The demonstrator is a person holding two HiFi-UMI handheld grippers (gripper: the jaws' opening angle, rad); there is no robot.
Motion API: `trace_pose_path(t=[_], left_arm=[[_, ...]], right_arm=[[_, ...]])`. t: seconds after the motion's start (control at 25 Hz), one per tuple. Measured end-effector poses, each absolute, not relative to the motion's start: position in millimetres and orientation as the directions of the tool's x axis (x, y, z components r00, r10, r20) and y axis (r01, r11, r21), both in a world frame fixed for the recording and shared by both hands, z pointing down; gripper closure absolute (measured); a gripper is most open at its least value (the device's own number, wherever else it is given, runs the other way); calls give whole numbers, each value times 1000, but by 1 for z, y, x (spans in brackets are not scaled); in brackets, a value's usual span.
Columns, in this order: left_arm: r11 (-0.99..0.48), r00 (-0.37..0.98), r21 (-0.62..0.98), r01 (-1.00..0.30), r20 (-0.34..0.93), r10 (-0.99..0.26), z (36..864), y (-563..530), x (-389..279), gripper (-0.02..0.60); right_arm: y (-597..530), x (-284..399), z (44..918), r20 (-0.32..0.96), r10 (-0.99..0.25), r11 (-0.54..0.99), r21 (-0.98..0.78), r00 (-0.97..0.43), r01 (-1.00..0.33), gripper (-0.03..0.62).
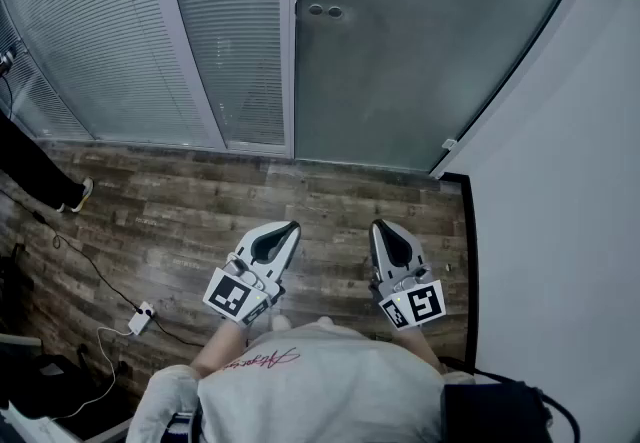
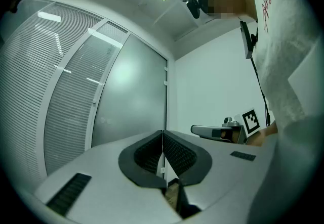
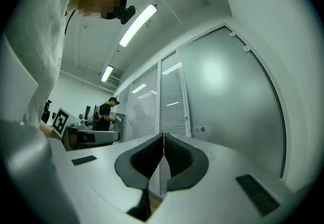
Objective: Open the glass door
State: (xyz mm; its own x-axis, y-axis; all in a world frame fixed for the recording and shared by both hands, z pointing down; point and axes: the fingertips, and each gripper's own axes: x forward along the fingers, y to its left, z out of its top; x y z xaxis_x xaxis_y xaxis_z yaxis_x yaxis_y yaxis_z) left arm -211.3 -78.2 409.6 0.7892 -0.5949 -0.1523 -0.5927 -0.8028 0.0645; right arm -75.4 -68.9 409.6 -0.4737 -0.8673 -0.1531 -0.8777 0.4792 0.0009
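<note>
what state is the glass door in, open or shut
Shut. The glass door sits flush against its frame, with no gap showing along that edge.

A: Anything cut off?
B: Glass door (image 1: pixel 420 51) top runs past the frame; only a bystander's leg (image 1: pixel 35 171) shows, at the left edge.
A: Too small?
B: The door's two round fittings (image 1: pixel 325 10), can't tell what.

- The glass door (image 1: pixel 420 51) stands ahead, with slatted panels (image 1: pixel 200 31) to its left and a wall (image 1: pixel 570 231) to its right.
- The left gripper (image 1: pixel 288 228) and right gripper (image 1: pixel 380 227) hang side by side before it, above the floor (image 1: pixel 180 211).
</note>
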Motion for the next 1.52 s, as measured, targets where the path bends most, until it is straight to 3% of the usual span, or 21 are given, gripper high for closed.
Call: trace_pose_path(t=[0.88, 1.52], left_arm=[[-793, 781, 48, -607, -147, -607, 407, -61, -184, 565], [-747, 731, 41, -664, -171, -660, 405, -68, -155, 565]], right_arm=[[-62, -42, 390, -218, -863, 467, 2, -456, -884, 574], [-78, -20, 400, -192, -836, 522, 13, -514, -853, 574]])
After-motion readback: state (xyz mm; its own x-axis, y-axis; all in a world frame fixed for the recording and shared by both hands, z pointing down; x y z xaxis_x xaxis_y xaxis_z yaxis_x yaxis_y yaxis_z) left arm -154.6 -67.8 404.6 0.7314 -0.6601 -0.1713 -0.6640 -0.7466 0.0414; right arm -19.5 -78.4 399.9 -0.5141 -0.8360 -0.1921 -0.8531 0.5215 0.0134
